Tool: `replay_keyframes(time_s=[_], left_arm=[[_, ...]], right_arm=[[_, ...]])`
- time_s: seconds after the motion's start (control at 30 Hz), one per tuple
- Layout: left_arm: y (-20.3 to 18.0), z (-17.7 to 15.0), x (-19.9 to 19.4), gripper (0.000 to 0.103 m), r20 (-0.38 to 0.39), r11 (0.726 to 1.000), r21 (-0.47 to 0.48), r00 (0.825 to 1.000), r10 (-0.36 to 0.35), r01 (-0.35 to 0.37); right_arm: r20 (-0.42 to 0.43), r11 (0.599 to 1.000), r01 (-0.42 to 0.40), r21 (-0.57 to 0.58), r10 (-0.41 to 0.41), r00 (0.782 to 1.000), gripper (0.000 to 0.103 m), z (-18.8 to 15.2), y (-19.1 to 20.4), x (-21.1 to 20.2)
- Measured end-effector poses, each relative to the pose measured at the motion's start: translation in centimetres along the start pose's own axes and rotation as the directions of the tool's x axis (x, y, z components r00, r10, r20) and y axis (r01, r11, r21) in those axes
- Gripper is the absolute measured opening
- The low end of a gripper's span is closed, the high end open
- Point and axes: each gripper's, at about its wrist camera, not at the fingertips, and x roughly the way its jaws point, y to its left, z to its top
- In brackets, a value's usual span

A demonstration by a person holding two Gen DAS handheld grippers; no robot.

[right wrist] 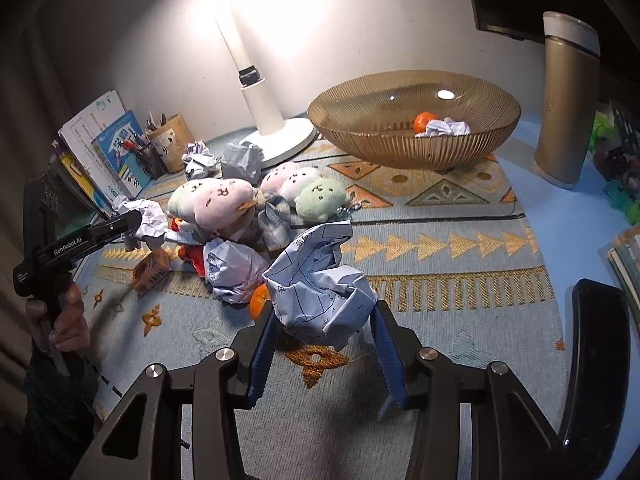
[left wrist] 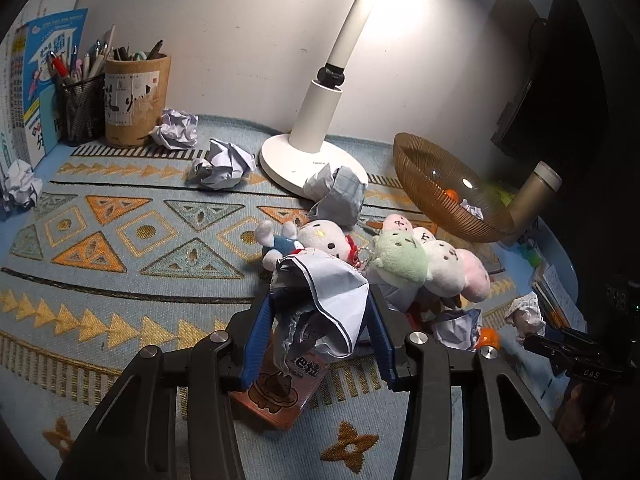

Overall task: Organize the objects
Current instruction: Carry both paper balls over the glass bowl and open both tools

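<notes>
You've got a crumpled paper [left wrist: 320, 300] pinched in your left tool [left wrist: 320, 320], another paper wad [right wrist: 320, 292] clamped in your right tool [right wrist: 324, 320], both lifted clear of the counter's middle, presumably bound for the bowl [right wrist: 416, 136] near the far edge.

A pale blue mat [left wrist: 132, 280] is patterned with orange and gold triangles, diamonds and dark stripes. The desk lamp [left wrist: 316, 120] is coloured white. A ribbed amber bowl [right wrist: 412, 136] is seen, with an orange mandarin [right wrist: 424, 121] inside. The crumpled paper [right wrist: 320, 292] is printed with blue lines on white. The plush toys [right wrist: 304, 188] are coloured pink, white and pale green. The gripper fingers [left wrist: 260, 332] are lined in blue. The tumbler [right wrist: 564, 96] is coloured gold with a white band.
</notes>
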Motion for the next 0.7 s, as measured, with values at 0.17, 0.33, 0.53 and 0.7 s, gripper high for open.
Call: replay_keyframes(time_s=[0.17, 0.33, 0.53, 0.7], left_arm=[[-3.0, 2.5, -2.4, 0.042, 0.062, 0.999, 0.041, 0.998, -0.03, 0.027], [-8.5, 7.1, -2.5, 0.042, 0.097, 0.986, 0.141, 0.99, -0.101, 0.086], [-15.2, 12.4, 3.1, 0.042, 0.046, 0.968, 0.216, 0.989, -0.141, 0.128], [-17.5, 14.7, 8.9, 0.043, -0.015, 0.965, 0.218, 0.989, -0.145, 0.145]], right_arm=[[0.062, 1.0, 0.012, 0.019, -0.013, 0.998, 0.046, 2.3, -0.3, -2.2], [0.135, 0.994, 0.067, 0.084, -0.078, 0.988, 0.046, 7.4, -2.0, -3.7], [0.15, 0.982, 0.074, 0.177, -0.101, 0.984, 0.047, 13.4, -4.9, -1.8], [0.116, 0.977, 0.109, 0.183, -0.131, 0.985, 0.047, 15.6, -6.0, 1.4]])
